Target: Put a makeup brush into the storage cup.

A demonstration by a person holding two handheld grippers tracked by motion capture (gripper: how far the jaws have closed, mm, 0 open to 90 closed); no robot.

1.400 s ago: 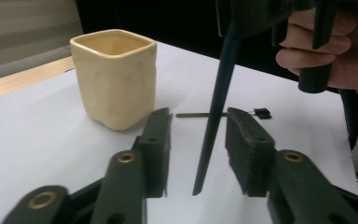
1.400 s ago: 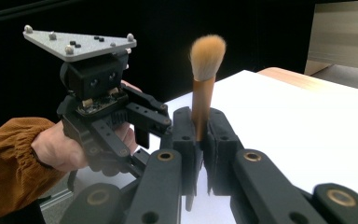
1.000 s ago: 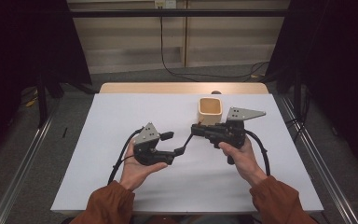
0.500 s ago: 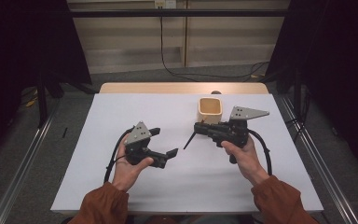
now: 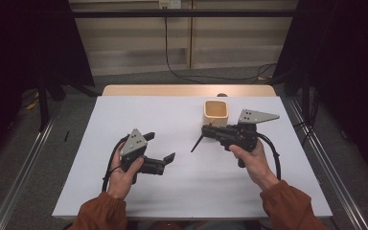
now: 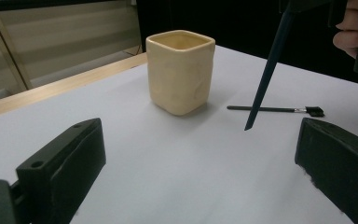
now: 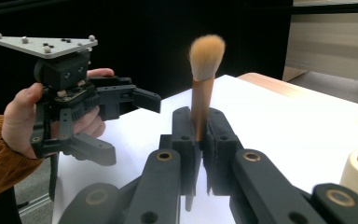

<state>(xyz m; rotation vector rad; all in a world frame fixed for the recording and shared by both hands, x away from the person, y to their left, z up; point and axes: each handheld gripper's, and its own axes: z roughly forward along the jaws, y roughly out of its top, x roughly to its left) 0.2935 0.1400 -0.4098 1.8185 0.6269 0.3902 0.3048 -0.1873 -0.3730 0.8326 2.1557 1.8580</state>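
Observation:
My right gripper point(image 5: 214, 133) is shut on a makeup brush point(image 7: 200, 98) with a copper ferrule and tan bristles point(image 7: 207, 50). The brush's dark pointed handle point(image 5: 196, 143) slants down toward the white table; it also hangs at the top right of the left gripper view as a handle point(image 6: 266, 70). A cream square cup point(image 5: 216, 112) stands upright just beyond the right gripper, and the same cup point(image 6: 179, 70) is ahead of my left gripper point(image 6: 200, 140). The left gripper point(image 5: 159, 146) is to the left of the brush, its jaws just opened wide with nothing between them.
A thin dark brush point(image 6: 275, 109) lies flat on the white sheet point(image 5: 182, 191) to the right of the cup in the left gripper view. The table's wooden far edge point(image 5: 172, 90) runs behind. A small dark object point(image 5: 223, 95) sits at that edge.
The left gripper has drawn back to the left, away from the brush handle, and its jaws have spread apart. The right gripper has kept still with the brush.

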